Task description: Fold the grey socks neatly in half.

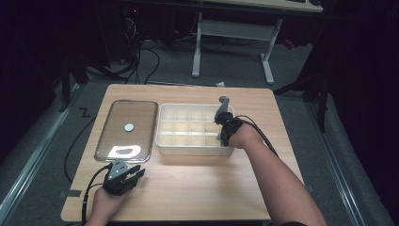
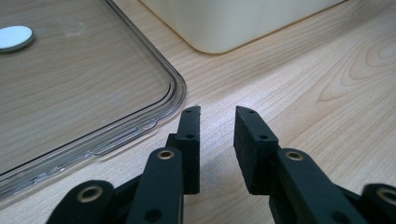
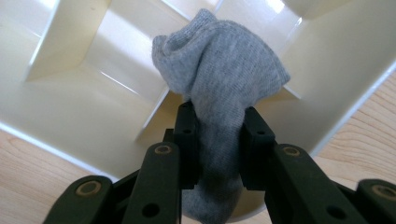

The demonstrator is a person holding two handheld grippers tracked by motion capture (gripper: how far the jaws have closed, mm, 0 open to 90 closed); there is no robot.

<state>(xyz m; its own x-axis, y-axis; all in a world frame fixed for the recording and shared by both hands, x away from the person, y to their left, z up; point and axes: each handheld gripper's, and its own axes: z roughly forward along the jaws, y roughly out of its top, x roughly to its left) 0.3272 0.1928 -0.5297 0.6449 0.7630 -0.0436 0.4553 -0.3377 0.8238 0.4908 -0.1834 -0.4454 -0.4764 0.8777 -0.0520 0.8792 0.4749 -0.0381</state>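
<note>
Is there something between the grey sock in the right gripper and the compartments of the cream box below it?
Nothing visible does. The right gripper holds the grey knitted sock over the open cream plastic divided box. Its clear plastic lid lies aside on the table, left of the box.

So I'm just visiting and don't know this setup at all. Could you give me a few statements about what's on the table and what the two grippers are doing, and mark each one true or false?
1. The right gripper is clamped on a grey sock. True.
2. The left gripper holds the clear lid. False: its jaws stand apart with nothing between them, beside the lid's corner.
3. The divided cream box sits to the right of the clear lid. True.
4. The sock lies flat on the wooden table. False: it is held over the box's compartments.
5. A small white disc shows at the middle of the lid. True.
</note>
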